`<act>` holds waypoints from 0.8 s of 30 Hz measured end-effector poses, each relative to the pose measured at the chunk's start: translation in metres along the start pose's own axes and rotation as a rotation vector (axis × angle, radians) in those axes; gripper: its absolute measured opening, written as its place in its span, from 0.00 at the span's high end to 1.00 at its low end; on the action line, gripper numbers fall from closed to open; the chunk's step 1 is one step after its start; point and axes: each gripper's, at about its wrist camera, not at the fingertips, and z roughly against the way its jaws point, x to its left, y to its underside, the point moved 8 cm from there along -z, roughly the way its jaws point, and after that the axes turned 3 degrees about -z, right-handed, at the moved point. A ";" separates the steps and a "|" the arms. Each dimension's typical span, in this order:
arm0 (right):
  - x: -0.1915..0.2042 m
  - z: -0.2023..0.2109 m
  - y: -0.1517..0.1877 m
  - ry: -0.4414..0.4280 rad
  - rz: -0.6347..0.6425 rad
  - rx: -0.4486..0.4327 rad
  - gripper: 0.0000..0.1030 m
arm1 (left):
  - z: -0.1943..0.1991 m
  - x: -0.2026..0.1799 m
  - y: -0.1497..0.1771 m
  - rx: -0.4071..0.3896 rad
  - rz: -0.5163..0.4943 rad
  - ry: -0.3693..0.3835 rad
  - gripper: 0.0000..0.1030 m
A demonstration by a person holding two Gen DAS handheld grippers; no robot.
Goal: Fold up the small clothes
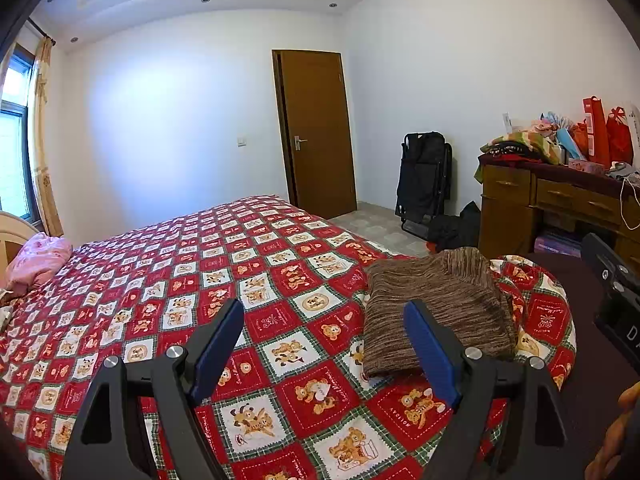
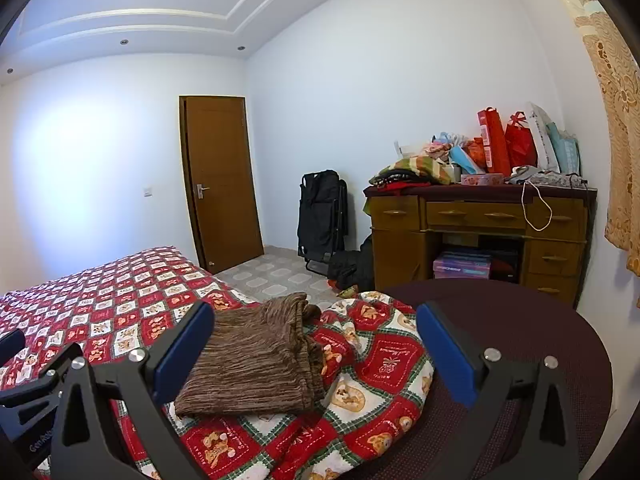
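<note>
— Where's the garment?

— The brown striped sweater (image 2: 256, 356) lies folded near the corner of the bed, on the red bear-print quilt (image 1: 224, 280), touching nothing else.

— And the grippers?

— Both hang above the quilt, spread wide, gripping nothing. The left gripper (image 1: 326, 352) sits just left of the sweater; the right gripper (image 2: 316, 352) frames it between blue pads (image 2: 182, 350).

— Anything else around?

— A wooden door (image 1: 316, 132), a cluttered desk (image 2: 480, 216), a pink bundle (image 1: 38, 260) by the headboard.
</note>
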 end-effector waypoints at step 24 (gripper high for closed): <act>-0.002 -0.001 0.004 0.001 0.004 0.010 0.00 | -0.003 0.000 0.001 0.012 -0.009 0.002 0.20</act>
